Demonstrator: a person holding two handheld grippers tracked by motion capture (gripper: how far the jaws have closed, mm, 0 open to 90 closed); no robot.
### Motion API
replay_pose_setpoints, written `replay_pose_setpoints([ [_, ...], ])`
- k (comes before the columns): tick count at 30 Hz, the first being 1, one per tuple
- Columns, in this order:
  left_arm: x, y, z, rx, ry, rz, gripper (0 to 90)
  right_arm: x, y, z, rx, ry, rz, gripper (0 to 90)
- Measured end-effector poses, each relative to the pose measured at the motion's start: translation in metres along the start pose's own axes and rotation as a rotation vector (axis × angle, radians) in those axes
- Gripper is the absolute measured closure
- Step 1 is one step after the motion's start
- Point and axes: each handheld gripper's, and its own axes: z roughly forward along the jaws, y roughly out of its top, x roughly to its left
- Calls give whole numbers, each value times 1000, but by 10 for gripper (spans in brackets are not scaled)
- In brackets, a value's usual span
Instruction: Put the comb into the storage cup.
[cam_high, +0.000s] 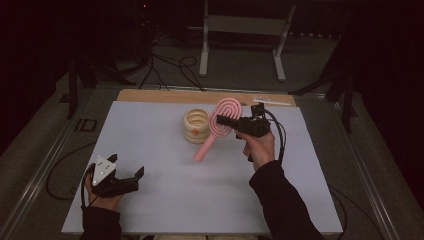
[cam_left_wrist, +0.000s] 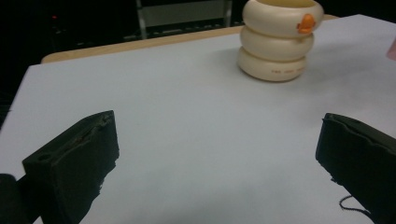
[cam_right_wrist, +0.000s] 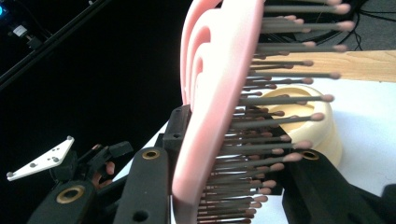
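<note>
**Pink hairbrush held in the right gripper beside a cream ringed cup**

Seen from above, a white table (cam_high: 165, 200) sits in a dim room, with a strip of bare wood along its far edge. A person's two forearms in dark sleeves come in from the bottom of the view, each hand holding a black two-jaw gripper.

The right gripper (cam_high: 226, 121) is raised over the middle of the table, toward the far side. Its jaws are clamped on the head of a pink hairbrush (cam_high: 218, 128). The brush has an oval head with looping ridges on its back, and its handle slants down and toward the person, ending near the table surface. In the right gripper view the hairbrush (cam_right_wrist: 212, 107) is seen edge-on between the jaws, one jaw against the smooth pink back and the other among the grey, pink-tipped bristles.

Just beside the brush, on its left in the high view, stands a cream cup (cam_high: 196, 126) shaped like three stacked rings, with a small orange mark on its side (its shape is too small to make out). From above, the brush head overlaps the cup's right edge; whether they touch cannot be told.

The left gripper (cam_high: 127, 176) rests low near the table's front left corner, well apart from the cup and brush. Its jaws stand wide apart with nothing between them. In the left gripper view the cup (cam_left_wrist: 279, 39) stands upright on the table beyond the spread jaws.
</note>
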Motion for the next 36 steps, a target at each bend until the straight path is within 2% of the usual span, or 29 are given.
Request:
replay_pose_setpoints([
  [3, 1, 0, -1, -6, 1, -9, 3, 0, 2, 0, -2, -3, 0, 637],
  [11, 1, 0, -2, -6, 17, 7, 3, 2, 7, -1, -14, -5, -1, 637],
  [17, 1, 0, -2, -9, 19, 8, 3, -1, 12, -2, -22, -13, 6, 637],
  [21, 0, 0, -2, -8, 10, -1, 3, -2, 15, -2, -26, -18, 6, 637],
  [36, -3, -1, 0, -2, 10, 8, 3, -6, 30, -7, -45, -44, 3, 637],
])
